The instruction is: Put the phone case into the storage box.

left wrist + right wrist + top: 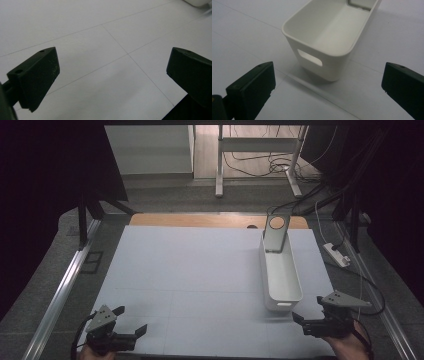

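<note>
— both jaws stand spread wide on your two grippers, and neither one pinches anything. your left gripper (131, 320) sits at the lower left of the high view, over the bare white mat (190, 270). your right gripper (308, 312) sits at the lower right, just beside the near end of the white bin (281, 280).

— so where does the bin stand for you?

— right of centre in the high view, long and narrow, running from the middle right up toward the top edge of the mat. in the right gripper view the bin (329, 47) stands at upper centre, its near end wall facing you with the handle slot (309, 57) cut through it. your jaws stand apart from it, one low at each side of the frame, touching nothing.

— and what's in it?

— a grey metal plate (275, 233) with a round hole leans up out of the far end; the rest of the inside looks empty, though the far corner is partly hidden.

— how far along would you say you are?

— by my judgement, at the very start. nothing is gripped, the bin sits flat on the mat and looks untouched. your right gripper is lined up on the near end, so the reach and the grasp both seem left to do. your left gripper looks idle: its own view has the mat's thin seams (128, 53) between the jaws.
</note>
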Available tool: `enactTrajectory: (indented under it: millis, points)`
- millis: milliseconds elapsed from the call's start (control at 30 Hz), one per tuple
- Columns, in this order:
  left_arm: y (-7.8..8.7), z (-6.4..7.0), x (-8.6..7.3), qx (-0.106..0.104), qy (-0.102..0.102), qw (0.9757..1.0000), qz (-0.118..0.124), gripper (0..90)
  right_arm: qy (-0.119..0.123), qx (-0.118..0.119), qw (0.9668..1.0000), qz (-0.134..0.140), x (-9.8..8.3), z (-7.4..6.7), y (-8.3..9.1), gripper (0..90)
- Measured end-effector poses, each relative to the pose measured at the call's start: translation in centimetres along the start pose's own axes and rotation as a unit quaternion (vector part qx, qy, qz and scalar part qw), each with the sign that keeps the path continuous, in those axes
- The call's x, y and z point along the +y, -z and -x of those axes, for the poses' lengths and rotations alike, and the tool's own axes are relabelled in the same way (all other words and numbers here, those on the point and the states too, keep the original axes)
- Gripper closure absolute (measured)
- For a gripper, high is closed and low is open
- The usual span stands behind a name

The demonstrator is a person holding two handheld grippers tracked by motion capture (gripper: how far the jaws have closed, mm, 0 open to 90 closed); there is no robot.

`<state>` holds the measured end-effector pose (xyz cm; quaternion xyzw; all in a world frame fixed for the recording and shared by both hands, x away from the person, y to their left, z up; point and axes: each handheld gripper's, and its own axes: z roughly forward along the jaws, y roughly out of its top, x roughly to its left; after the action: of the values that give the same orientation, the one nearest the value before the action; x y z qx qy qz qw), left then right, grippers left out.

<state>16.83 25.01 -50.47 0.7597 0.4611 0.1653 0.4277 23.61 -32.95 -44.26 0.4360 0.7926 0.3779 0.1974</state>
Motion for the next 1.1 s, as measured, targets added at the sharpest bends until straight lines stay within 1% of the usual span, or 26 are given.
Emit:
enactTrajectory:
  millis: [133,300,367,600,700,900,1000,1100]
  points:
    - [0.1,0.0,0.0,0.003,-0.002,1.0000,0.001,0.0,-0.002,-0.004,0.9999,-0.009,-0.6,0.0,0.0,0.0]
    - [0.1,0.0,0.0,0.003,-0.003,1.0000,0.000,0.0,-0.005,-0.007,0.9999,-0.013,-1.1,0.1,0.0,0.0]
    - [0.1,0.0,0.0,0.003,-0.002,1.0000,0.001,0.0,-0.005,-0.013,0.9997,-0.018,-1.4,0.1,0.0,0.0]
    - [0.1,0.0,0.0,0.002,-0.004,1.0000,0.000,0.0,-0.010,-0.019,0.9994,-0.028,-2.3,0.2,-0.1,0.0]
    - [0.3,-0.2,-0.2,0.003,-0.001,1.0000,0.003,0.0,-0.005,-0.024,0.9991,-0.034,-2.5,0.3,-0.1,0.0]
    - [0.5,-0.4,-0.3,0.005,0.003,1.0000,0.006,0.0,-0.005,-0.034,0.9982,-0.050,-3.0,0.3,-0.5,0.0]
    - [0.5,-0.3,-0.3,0.007,-0.002,1.0000,0.002,0.0,-0.011,-0.036,0.9980,-0.050,-3.1,0.5,-0.5,0.0]
    - [0.4,-0.3,-0.3,0.006,-0.002,1.0000,0.000,0.0,-0.018,-0.041,0.9974,-0.058,-3.1,0.5,-0.7,0.0]
